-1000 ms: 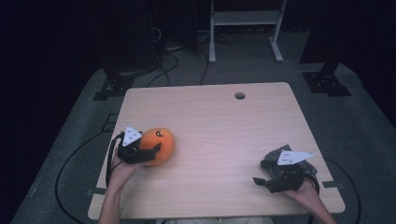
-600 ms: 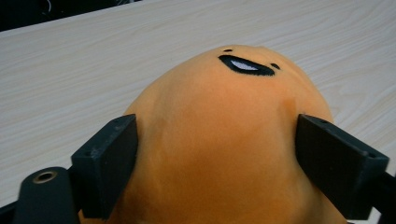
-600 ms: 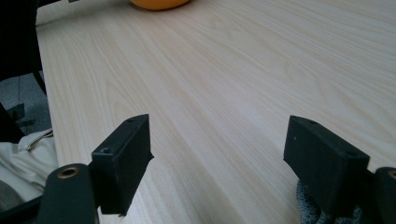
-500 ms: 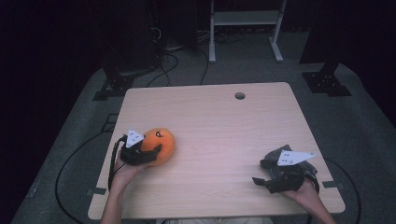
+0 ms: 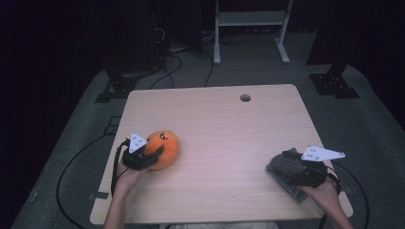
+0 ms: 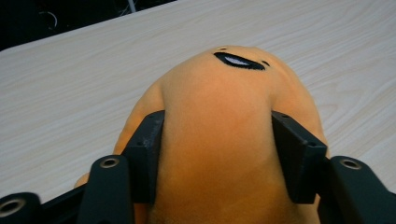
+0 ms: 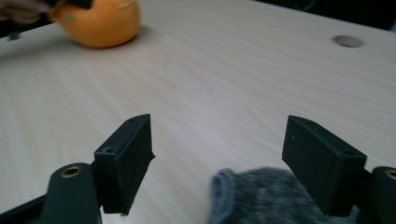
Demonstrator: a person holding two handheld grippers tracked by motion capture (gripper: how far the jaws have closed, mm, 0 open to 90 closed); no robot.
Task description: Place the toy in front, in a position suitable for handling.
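High view: orange plush toy (image 5: 162, 149) lying near the left front corner of the table (image 5: 219, 119), face turned up and away toward the cable hole (image 5: 245, 98), long axis running from the left gripper (image 5: 152, 155) toward that hole. Left gripper's jaws having just been closing, now pinching the toy's near end. Right gripper (image 5: 279, 164) sitting well apart from the toy, by the table's right front edge, over a grey knitted cloth (image 5: 285, 163).

Left gripper view: toy (image 6: 219, 140) bulging between both black jaws, pads pressing into its sides, stitched mouth pointing away from the camera.

Right gripper view: right gripper (image 7: 217, 149) standing wide apart, gripping nothing; grey cloth (image 7: 261, 198) lying low between the jaws; toy (image 7: 100, 21) resting far off across the table.
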